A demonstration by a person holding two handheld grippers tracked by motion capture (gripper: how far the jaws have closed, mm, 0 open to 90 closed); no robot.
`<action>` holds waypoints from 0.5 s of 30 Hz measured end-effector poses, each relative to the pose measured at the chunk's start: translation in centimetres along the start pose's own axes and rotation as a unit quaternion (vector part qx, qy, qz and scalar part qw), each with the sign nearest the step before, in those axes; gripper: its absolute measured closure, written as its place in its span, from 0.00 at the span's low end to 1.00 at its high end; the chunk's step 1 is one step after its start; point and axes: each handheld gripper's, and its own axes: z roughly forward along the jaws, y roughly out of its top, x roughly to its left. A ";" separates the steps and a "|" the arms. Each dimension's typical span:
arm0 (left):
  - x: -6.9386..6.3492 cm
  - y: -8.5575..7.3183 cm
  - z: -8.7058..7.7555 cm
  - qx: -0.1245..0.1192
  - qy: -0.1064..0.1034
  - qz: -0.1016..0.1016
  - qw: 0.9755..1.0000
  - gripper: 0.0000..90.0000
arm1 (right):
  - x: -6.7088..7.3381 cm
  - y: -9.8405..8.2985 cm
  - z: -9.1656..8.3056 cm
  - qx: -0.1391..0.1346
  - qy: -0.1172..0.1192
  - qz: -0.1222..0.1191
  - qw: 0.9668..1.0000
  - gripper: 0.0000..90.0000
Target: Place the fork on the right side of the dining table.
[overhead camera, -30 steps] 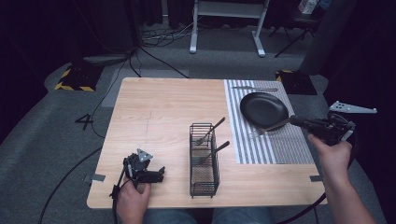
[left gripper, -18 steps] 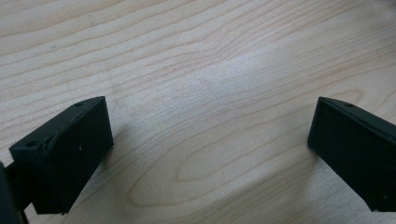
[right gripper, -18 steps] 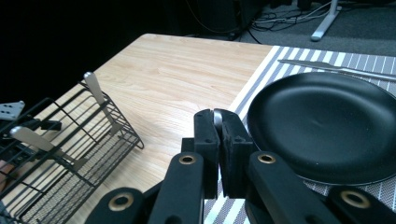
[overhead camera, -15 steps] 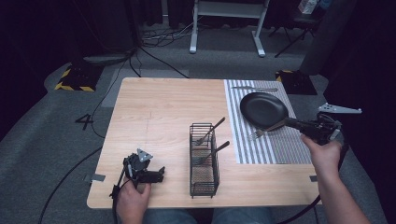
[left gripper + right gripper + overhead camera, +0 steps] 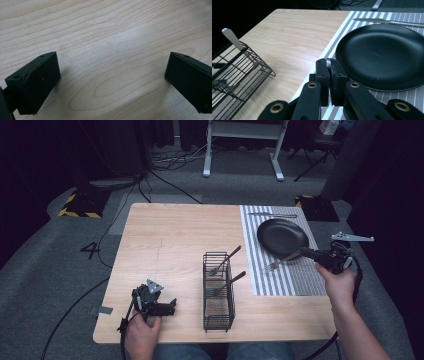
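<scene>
My right gripper (image 5: 306,253) is shut on the handle of a silver fork (image 5: 278,263). The fork slants down to the left, with its head low over the striped placemat (image 5: 287,281) beside the black plate (image 5: 282,237). In the right gripper view the jaws (image 5: 329,72) are pressed together on a sliver of silver handle (image 5: 328,62), close to the plate (image 5: 382,55). My left gripper (image 5: 170,307) rests near the table's front left edge. Its jaws (image 5: 112,82) are wide open over bare wood.
A black wire basket (image 5: 218,290) stands mid-table near the front with two utensils (image 5: 226,260) leaning in it; the right gripper view has the basket (image 5: 239,75) at its left. A knife (image 5: 272,215) lies on the mat behind the plate.
My right gripper has come down and toward the plate's near left side, carrying the fork lower over the mat. The left gripper has not moved.
</scene>
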 end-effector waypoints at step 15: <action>0.0 0.0 0.0 0.000 0.000 0.000 1.000 0.00 | -0.9 -0.3 0.5 0.013 -0.004 0.025 1.000 0.96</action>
